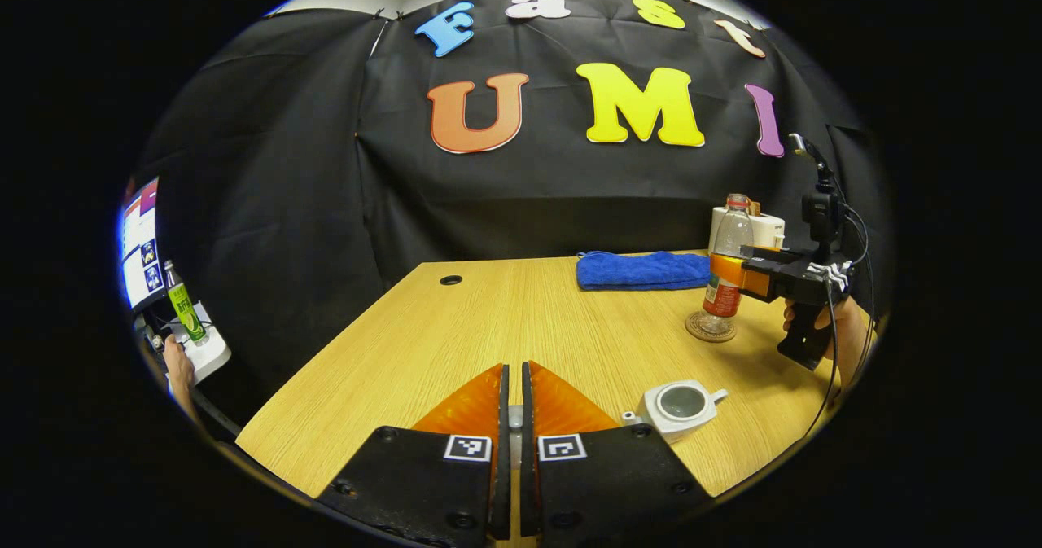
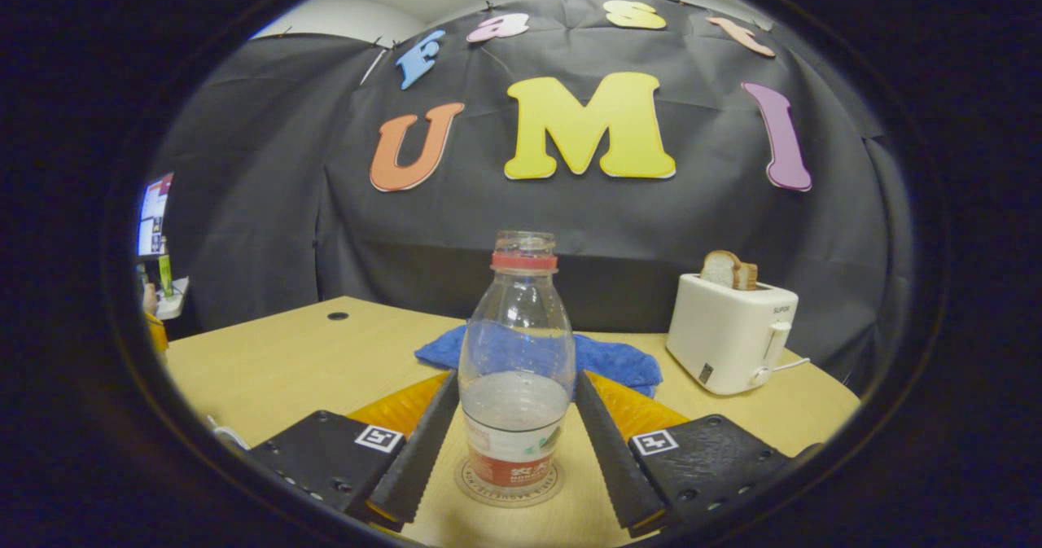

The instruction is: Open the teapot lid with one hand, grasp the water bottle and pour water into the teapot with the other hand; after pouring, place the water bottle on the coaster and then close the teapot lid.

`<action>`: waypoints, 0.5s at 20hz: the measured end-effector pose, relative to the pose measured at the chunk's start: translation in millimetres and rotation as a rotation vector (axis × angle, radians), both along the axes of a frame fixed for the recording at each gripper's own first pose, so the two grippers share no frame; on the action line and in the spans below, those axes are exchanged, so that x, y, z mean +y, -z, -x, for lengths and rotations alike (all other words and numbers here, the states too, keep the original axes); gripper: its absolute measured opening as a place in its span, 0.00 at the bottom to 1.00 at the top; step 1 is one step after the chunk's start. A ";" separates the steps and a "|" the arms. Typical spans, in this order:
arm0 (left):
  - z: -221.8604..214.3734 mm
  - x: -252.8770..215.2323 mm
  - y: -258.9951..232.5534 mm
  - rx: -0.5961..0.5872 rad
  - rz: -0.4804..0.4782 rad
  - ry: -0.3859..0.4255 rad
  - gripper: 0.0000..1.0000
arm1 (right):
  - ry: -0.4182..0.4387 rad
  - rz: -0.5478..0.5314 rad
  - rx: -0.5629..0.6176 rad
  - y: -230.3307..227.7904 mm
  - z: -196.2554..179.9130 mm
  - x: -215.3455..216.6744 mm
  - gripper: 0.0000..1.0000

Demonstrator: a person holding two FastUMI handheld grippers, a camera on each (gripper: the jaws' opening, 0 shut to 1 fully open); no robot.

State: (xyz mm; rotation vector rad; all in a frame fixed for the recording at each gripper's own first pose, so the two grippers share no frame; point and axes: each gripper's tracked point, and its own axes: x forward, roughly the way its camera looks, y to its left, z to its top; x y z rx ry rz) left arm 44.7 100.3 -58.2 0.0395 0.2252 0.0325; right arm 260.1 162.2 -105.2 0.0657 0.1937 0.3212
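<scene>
Between the spread fingers of the right hand-held gripper (image 2: 513,442) stands the water bottle (image 2: 514,369), upright on its coaster (image 2: 510,489), uncapped and holding some water. The fingers flank the bottle's lower body with gaps on both sides, so the jaws are wide and grip nothing. The bottle's long axis is vertical and sits dead ahead of this gripper, centred between its fingers; closing them should be enough to take it, if a grasp is what comes next. In the left gripper view the left hand-held gripper (image 1: 511,401) has its fingers drawn almost together with a thin slit between them; something small and pale shows low in that slit, and I cannot tell whether it is the lid. The teapot (image 1: 680,405) sits near the front right edge of the surface, just to the right of the left gripper's fingers, its mouth open with no lid on it. From the same view the bottle and coaster lie farther back toward the right edge, in front of a blue cloth (image 1: 643,271) and a white toaster (image 2: 728,332). Judging by the layout, the teapot is nearer the left gripper and the bottle belongs to the right, which must carry it forward and left to reach the open mouth.
</scene>
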 end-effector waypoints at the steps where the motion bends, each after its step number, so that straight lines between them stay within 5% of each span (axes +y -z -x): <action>1: 1.5 0.1 -5.4 -0.010 0.005 0.002 0.07 | -0.001 -0.006 0.002 -1.9 3.4 0.5 0.87; 4: 8.2 -10.6 -20.2 -0.045 0.025 0.035 0.07 | 0.024 0.003 -0.026 -14.2 23.9 -12.0 0.88; 6: 14.4 -25.9 -30.7 -0.073 0.075 0.083 0.07 | 0.039 0.013 -0.045 -18.7 50.5 -26.5 0.97; 10: 15.5 -45.8 -33.1 -0.083 0.084 0.121 0.07 | 0.058 0.068 -0.061 -18.3 88.2 -52.1 0.95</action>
